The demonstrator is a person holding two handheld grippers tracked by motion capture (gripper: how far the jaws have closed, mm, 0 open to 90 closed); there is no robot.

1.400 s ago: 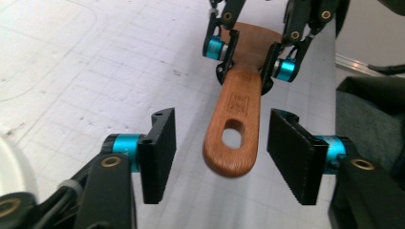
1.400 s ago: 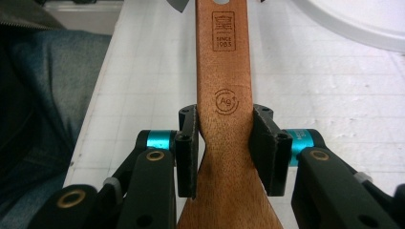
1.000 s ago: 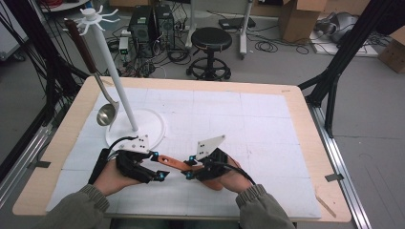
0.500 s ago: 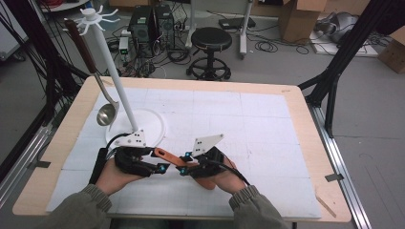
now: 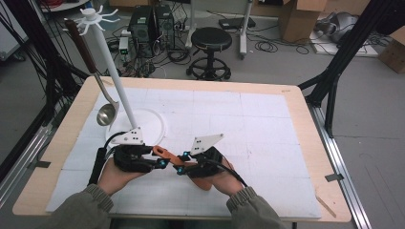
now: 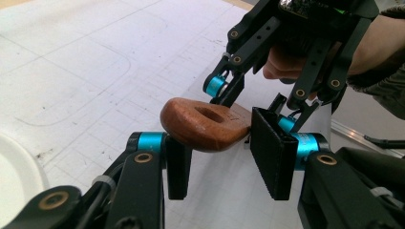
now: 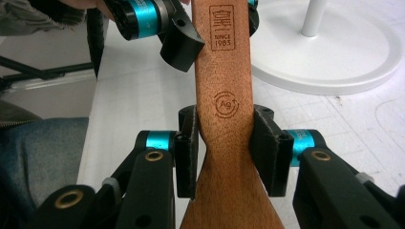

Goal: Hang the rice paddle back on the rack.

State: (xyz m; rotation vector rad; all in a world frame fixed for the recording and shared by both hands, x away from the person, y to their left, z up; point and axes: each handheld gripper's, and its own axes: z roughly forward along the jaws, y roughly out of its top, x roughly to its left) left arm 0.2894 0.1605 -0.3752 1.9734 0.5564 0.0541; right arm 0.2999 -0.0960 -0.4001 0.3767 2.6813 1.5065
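A wooden spatula hangs level just above the white mat, between my two hands. In the right gripper view my right gripper is shut on the narrow neck of the spatula, a pad on each edge. The rounded handle end with its hole lies between the pads of my left gripper, whose jaws have just been closing and now touch both sides. In the high view the left gripper and the right gripper face each other, tips nearly meeting.
A white rack with a round base and a tall leaning pole stands just behind my left hand. A steel ladle hangs from it. The mat's right half is open room.
The left gripper's jaws have narrowed onto the spatula's handle end. Both hands have stayed almost where they were, the right still holding the neck.
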